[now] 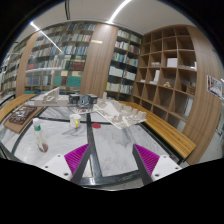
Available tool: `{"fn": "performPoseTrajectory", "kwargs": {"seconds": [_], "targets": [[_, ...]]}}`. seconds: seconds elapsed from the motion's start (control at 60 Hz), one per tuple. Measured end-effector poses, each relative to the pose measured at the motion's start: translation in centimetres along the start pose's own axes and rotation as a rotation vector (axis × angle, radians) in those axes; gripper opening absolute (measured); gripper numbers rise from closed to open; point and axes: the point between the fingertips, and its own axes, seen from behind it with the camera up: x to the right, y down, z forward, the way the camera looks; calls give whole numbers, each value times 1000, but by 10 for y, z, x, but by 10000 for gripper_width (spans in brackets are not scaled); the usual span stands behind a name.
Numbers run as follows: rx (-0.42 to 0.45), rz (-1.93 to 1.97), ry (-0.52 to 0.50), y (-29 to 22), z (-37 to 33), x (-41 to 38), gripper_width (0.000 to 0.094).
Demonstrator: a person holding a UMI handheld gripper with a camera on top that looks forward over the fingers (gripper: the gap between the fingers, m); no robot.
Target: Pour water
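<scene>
We are looking into a library or reading room: tall bookshelves [62, 58] packed with rows of books are lining the far wall, an open wooden cubby shelf [172, 75] is standing along one side, and long ceiling lights [48, 38] are glowing above a cluttered surface [105, 135].

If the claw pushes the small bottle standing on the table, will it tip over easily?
Probably yes: the bottle stands upright and looks narrow, so a high push may topple it. It seems small, so likely light. The open claw is apart from it.
</scene>
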Motion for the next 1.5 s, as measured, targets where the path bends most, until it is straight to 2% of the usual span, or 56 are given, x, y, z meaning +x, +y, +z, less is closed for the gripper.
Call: {"fn": "performPoseTrajectory", "kwargs": {"seconds": [0.1, 0.267, 0.383, 0.483, 0.7, 0.933, 1.033, 1.083, 1.167, 1.367, 1.5], "targets": [[-20, -7, -8, 15, 1, -2, 855], [-88, -8, -19, 78, 1, -28, 866], [-130, -11, -101, 123, 1, -84, 856], [-143, -11, -193, 141, 4, -154, 860], [-35, 8, -363, 109, 45, -310, 857], [83, 36, -370, 61, 126, -401, 847], [106, 29, -355, 55, 159, -415, 802], [116, 30, -355, 55, 170, -420, 746], [131, 39, -356, 57, 182, -424, 545], [177, 29, -379, 51, 183, -426, 405], [178, 34, -408, 51, 182, -428, 386]]}}
